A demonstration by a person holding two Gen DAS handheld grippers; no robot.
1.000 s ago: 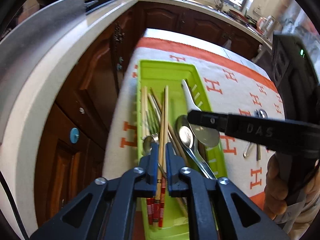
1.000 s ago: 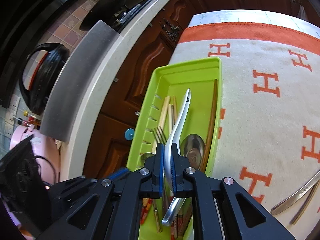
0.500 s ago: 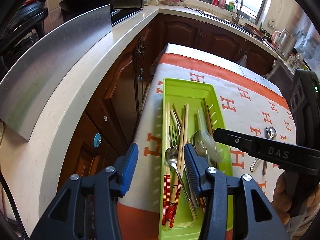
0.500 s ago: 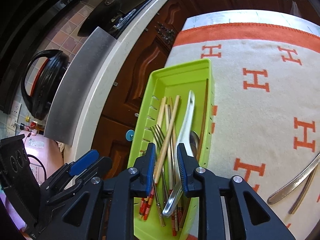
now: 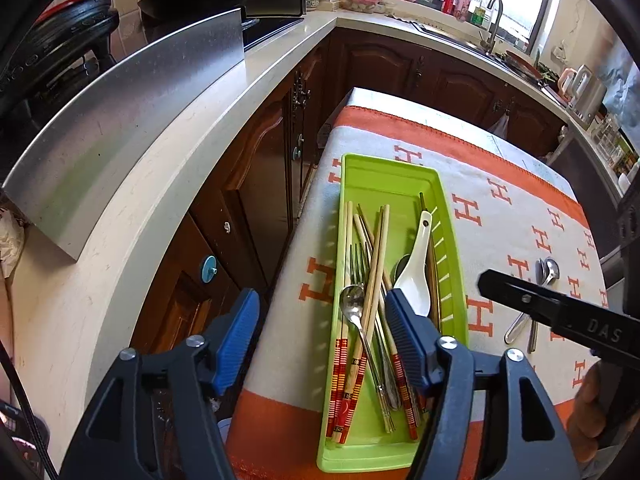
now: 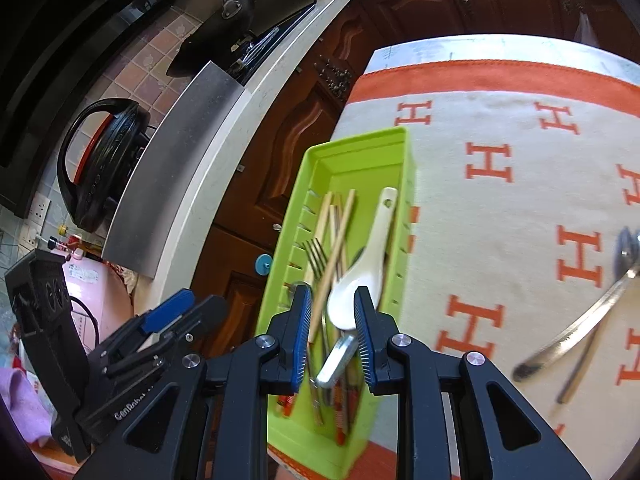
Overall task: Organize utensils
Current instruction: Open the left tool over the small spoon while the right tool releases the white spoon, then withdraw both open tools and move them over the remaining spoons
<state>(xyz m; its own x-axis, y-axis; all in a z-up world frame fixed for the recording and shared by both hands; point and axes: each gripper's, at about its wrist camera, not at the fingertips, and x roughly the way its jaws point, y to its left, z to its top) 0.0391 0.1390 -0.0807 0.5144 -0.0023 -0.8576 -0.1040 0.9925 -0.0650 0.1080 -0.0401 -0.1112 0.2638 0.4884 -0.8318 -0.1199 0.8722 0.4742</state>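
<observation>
A lime green tray (image 5: 384, 168) (image 6: 356, 140) lies on the patterned cloth and holds wooden chopsticks (image 5: 378, 260) (image 6: 340, 236), a fork, metal spoons and a white ceramic spoon (image 5: 416, 264) (image 6: 360, 276). My left gripper (image 5: 320, 296) hangs above the tray's near end. Its jaws are opening, with nothing between them. My right gripper (image 6: 333, 292) hovers over the white spoon's bowl, slightly open and gripping nothing. A metal spoon (image 5: 548, 276) (image 6: 592, 320) and another utensil lie loose on the cloth to the right.
The tray sits close to the table's left edge, with dark wooden cabinets (image 5: 260, 184) below it. A pale counter with a steel panel (image 5: 132, 112) curves along the left. The cloth (image 6: 520, 208) with orange H marks stretches to the right. A person's hand (image 5: 588, 412) holds the right gripper.
Both grippers opened and lifted back. The left let go of the chopsticks and the right let go of the white spoon. Both now lie in the tray.
</observation>
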